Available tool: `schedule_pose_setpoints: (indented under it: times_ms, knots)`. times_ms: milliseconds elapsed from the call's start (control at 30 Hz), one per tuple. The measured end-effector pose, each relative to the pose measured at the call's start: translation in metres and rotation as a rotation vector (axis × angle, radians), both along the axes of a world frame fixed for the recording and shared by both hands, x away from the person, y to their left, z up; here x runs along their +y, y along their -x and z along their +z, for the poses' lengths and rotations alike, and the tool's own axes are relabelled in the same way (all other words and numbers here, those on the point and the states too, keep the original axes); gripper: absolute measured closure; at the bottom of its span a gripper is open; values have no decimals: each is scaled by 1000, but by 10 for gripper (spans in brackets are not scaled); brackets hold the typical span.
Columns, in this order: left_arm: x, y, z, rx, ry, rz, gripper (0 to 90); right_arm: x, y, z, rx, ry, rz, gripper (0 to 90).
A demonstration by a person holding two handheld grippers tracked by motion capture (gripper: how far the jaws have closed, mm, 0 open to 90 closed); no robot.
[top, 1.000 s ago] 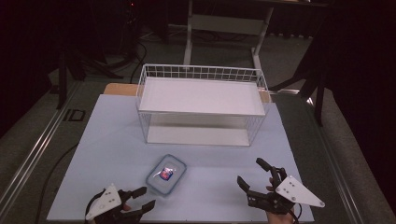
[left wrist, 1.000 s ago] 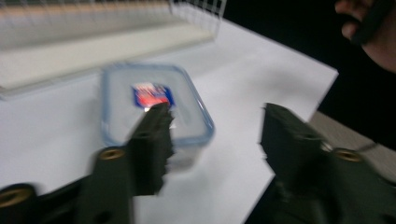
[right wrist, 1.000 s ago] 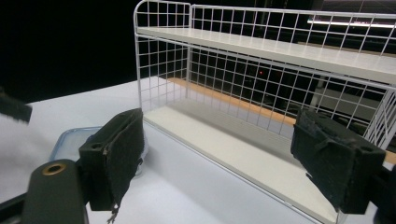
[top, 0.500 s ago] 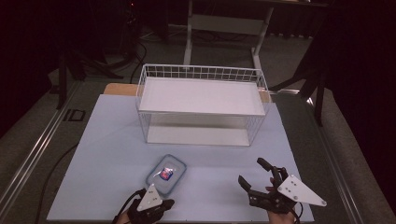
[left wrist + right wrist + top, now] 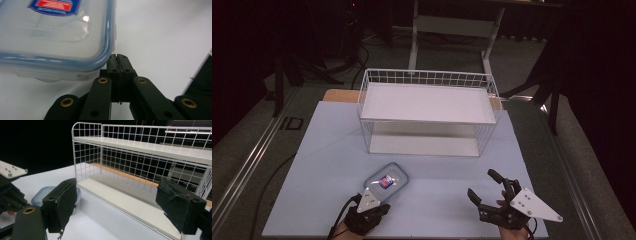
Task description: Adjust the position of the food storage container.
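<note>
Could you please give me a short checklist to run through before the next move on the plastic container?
1. Left tongs open enough to take the container: not ok; the jaws are pressed together at its blue-rimmed corner.
2. Right tongs ready: ok; jaws wide apart, holding nothing.
3. Container lid seated: ok on the corner shown in the left gripper view; the latches cannot be told.
4. Container contents: cannot tell; a red and blue label lies on the lid.
5. Wire shelf rack free to receive something: ok; both white shelves look bare.
6. Path from container to rack over the table: ok; nothing lies between.
</note>
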State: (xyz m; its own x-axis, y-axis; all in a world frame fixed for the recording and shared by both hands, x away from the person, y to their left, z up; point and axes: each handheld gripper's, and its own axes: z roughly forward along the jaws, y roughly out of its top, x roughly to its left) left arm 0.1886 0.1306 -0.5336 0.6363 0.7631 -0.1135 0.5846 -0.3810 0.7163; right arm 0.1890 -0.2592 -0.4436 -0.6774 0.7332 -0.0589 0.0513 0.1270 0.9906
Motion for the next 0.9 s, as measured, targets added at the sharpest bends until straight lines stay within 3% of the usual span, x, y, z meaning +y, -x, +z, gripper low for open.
schedule_pose_setpoints:
  times_ms: [167, 367, 533, 667, 800, 900]
  knots:
    - [4, -4, -1, -14, -35, 17, 900, 0, -1, 0, 5, 0, 5, 173]
    - [11, -7, -1, -1, -38, 39, 900, 0, -1, -1, 9, -8, 9, 173]
    - [19, -6, 0, -21, -66, 60, 900, 0, 0, 0, 7, -6, 9, 173]
    - [29, -11, 0, -9, -62, 96, 900, 1, -1, -1, 9, -5, 12, 173]
    - [40, -17, 1, -39, -56, 128, 900, 1, -1, -1, 13, -6, 15, 173]
    - [47, -22, 1, -32, -52, 155, 900, 1, -1, -1, 19, -8, 13, 173]
